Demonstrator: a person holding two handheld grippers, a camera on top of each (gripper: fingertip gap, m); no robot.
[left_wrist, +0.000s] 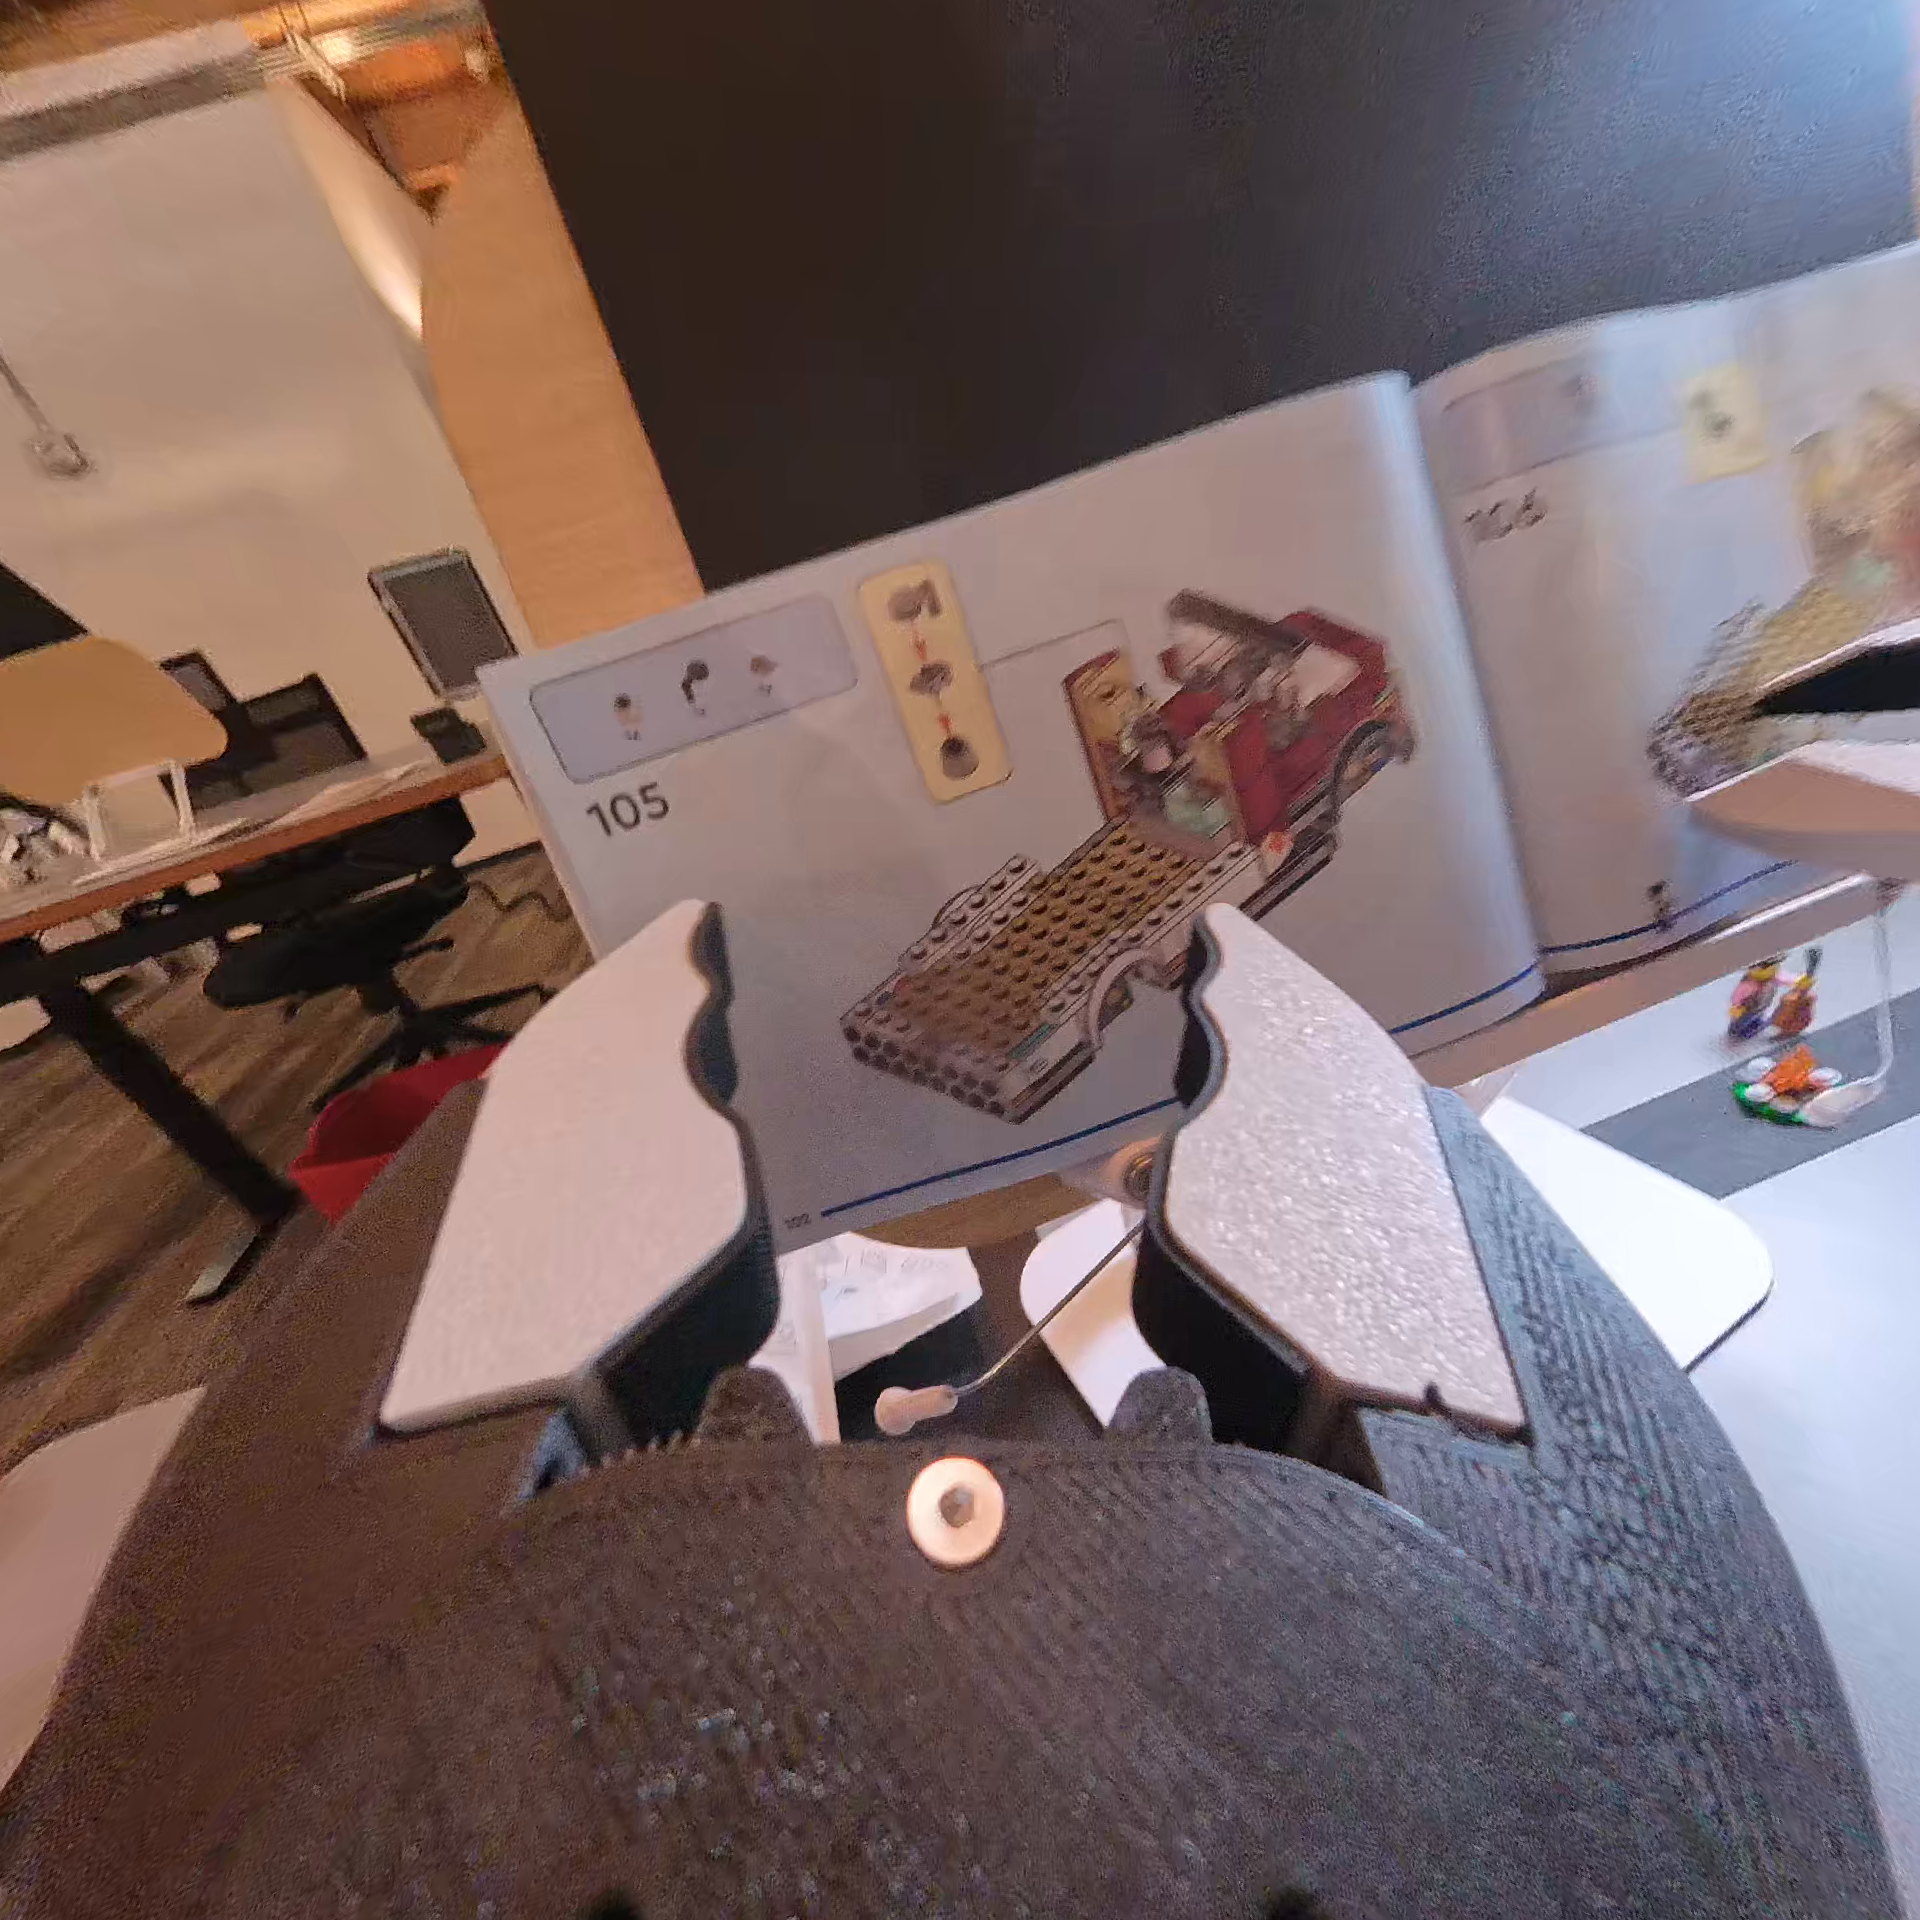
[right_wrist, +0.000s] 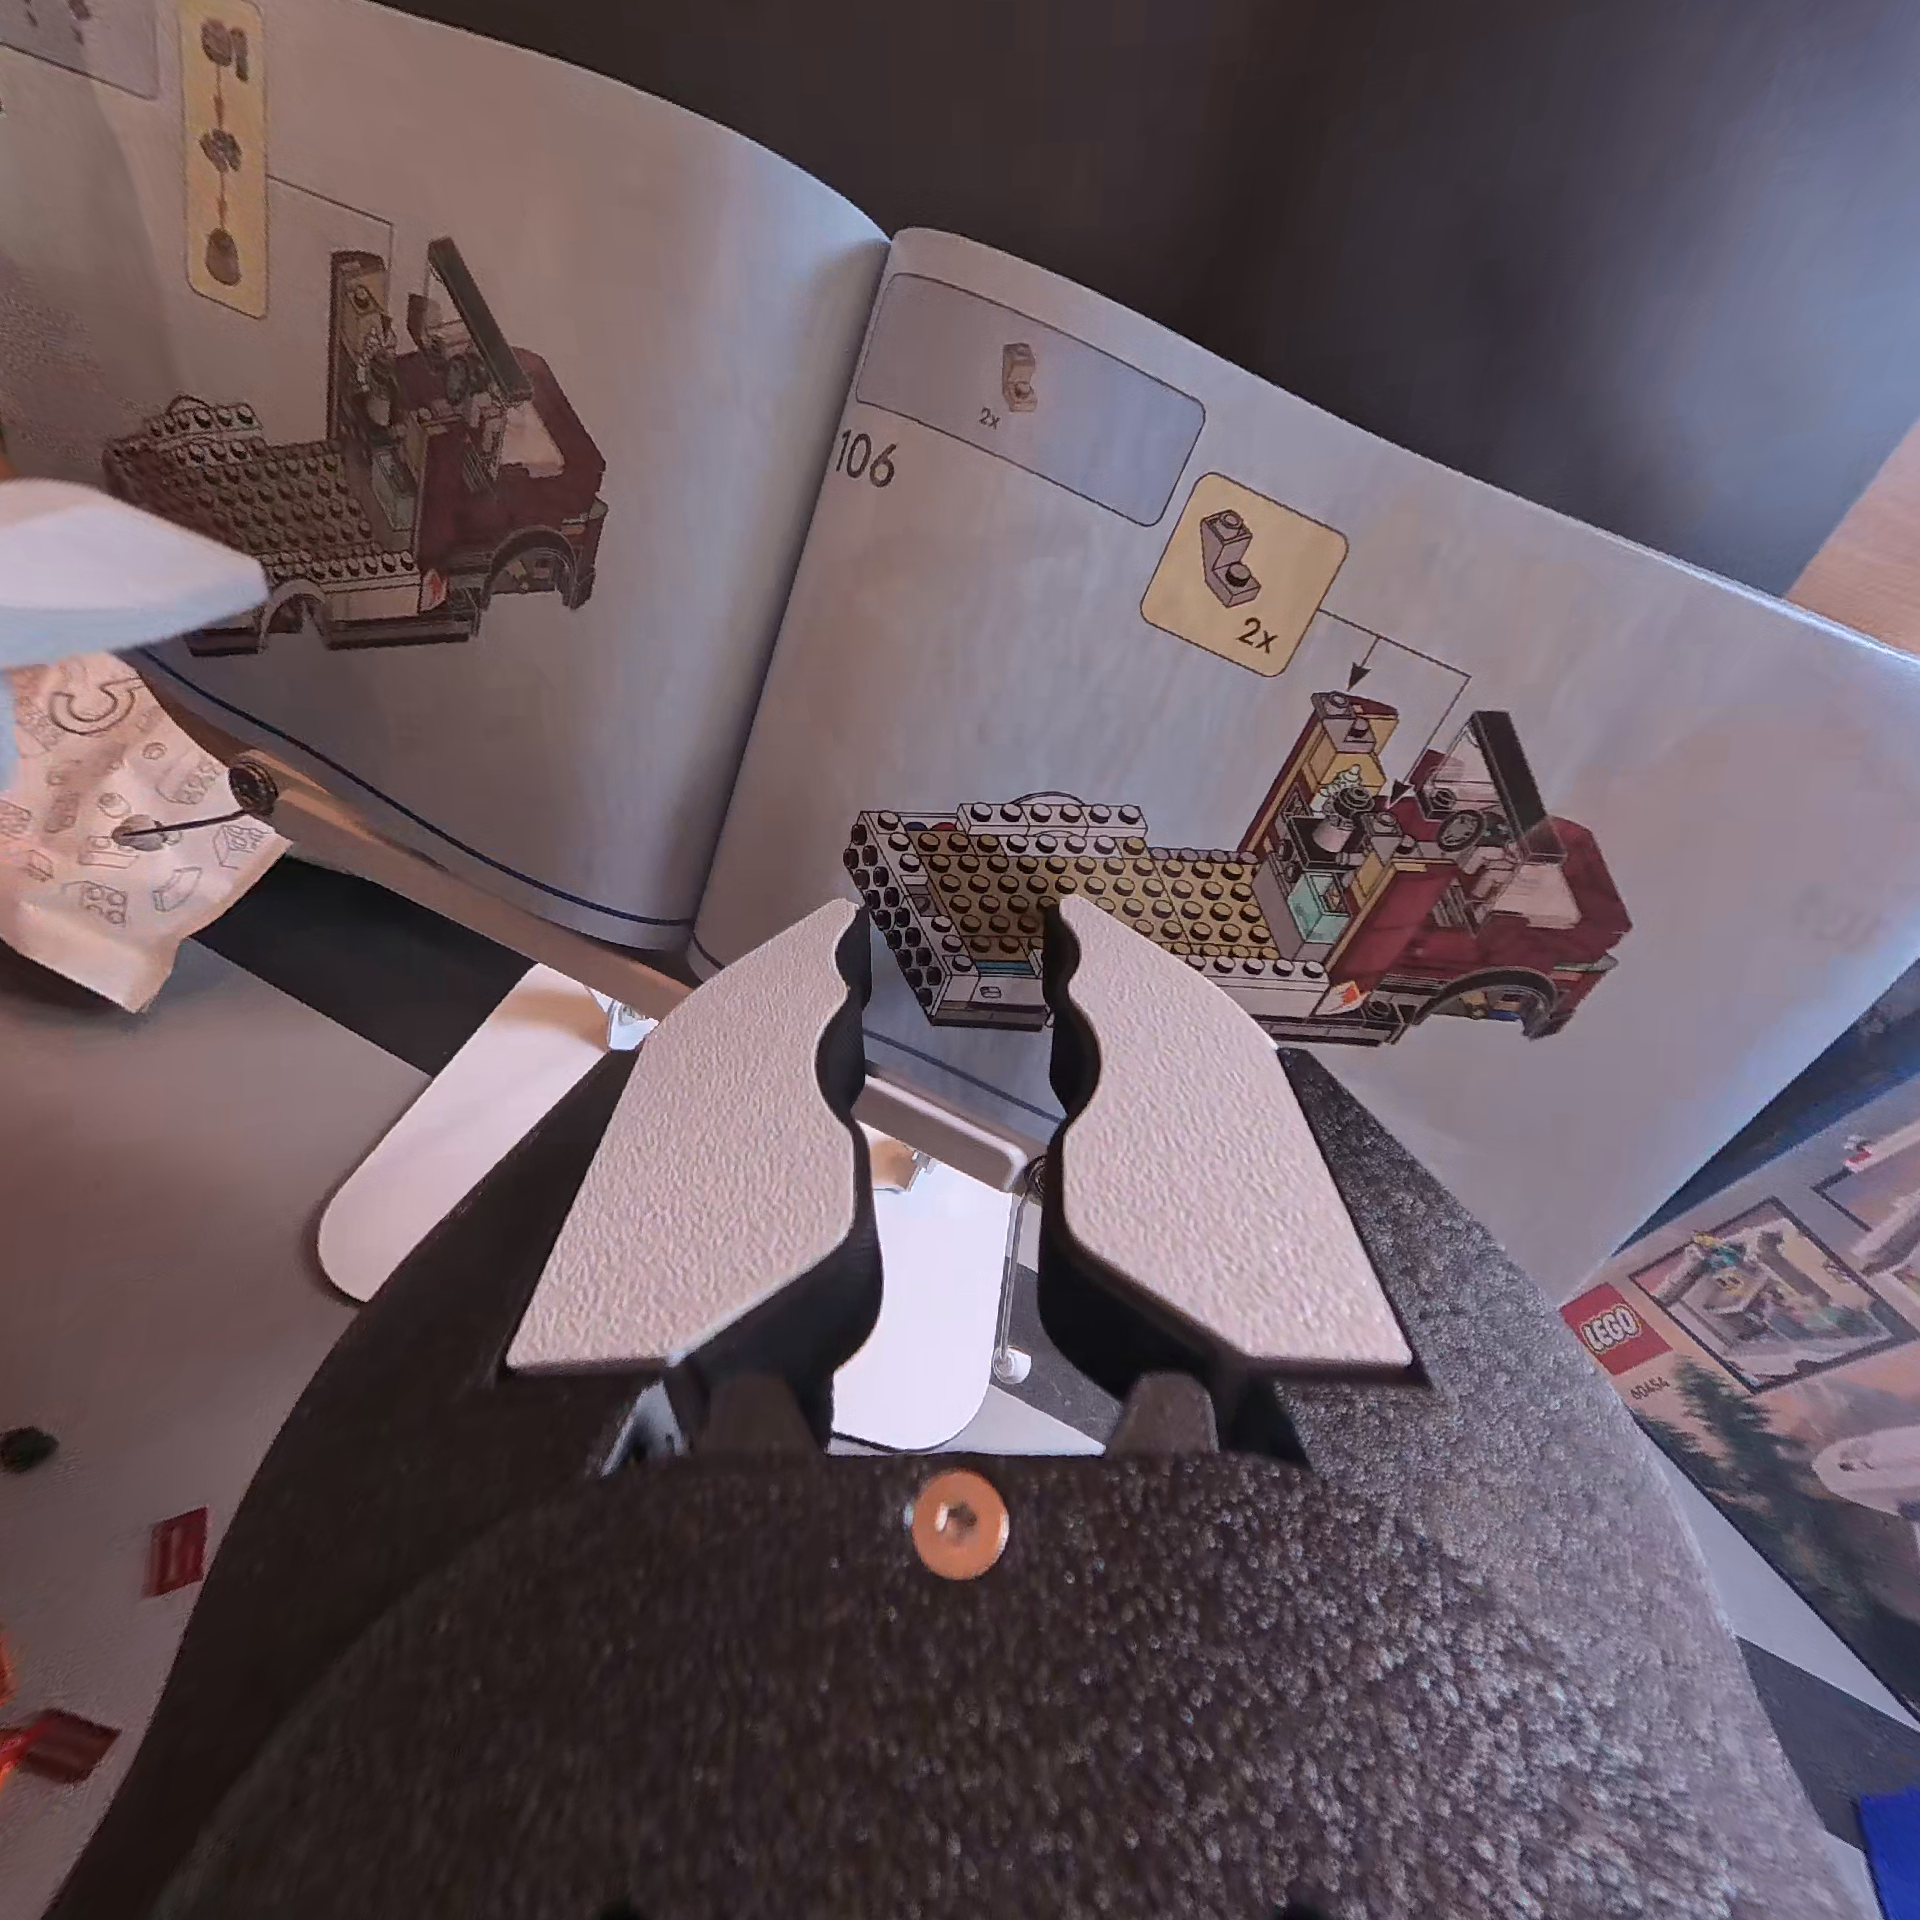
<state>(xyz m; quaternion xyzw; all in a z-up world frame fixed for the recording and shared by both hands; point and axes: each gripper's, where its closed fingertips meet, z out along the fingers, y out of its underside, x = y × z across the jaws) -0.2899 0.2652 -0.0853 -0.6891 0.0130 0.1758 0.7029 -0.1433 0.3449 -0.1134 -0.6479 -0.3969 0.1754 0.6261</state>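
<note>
Closest to my lens is the black printed body of the left gripper (left_wrist: 956, 925), and its white fingers (left_wrist: 613, 1101) stand spread wide with nothing but air between them. Past the tips, at about 12 o'clock, an open instruction booklet (left_wrist: 1039, 831) stands propped on a white stand (left_wrist: 1621, 1247), showing a drawing of a red truck with a tan studded bed. The right gripper (right_wrist: 951, 920) is partly spread too, pinching nothing, and it points at the facing page of that booklet (right_wrist: 1143, 727), low down near the bottom edge. If I had to judge, the sensible thing from here is to hold both claws steady and clear of the paper, since those curved pages look floppy and a bump could tip them off the stand. The left view is a bit smeared, so I'd trust the right one for detail. Over at 9 o'clock in the right view lies a crumpled printed paper bag (right_wrist: 125, 810), a few loose red pieces (right_wrist: 177, 1553) sit at 8 o'clock, and the set's box (right_wrist: 1766, 1351) lies at 4 o'clock. Little toy figures (left_wrist: 1777, 997) stand at 3 o'clock in the left view.
</note>
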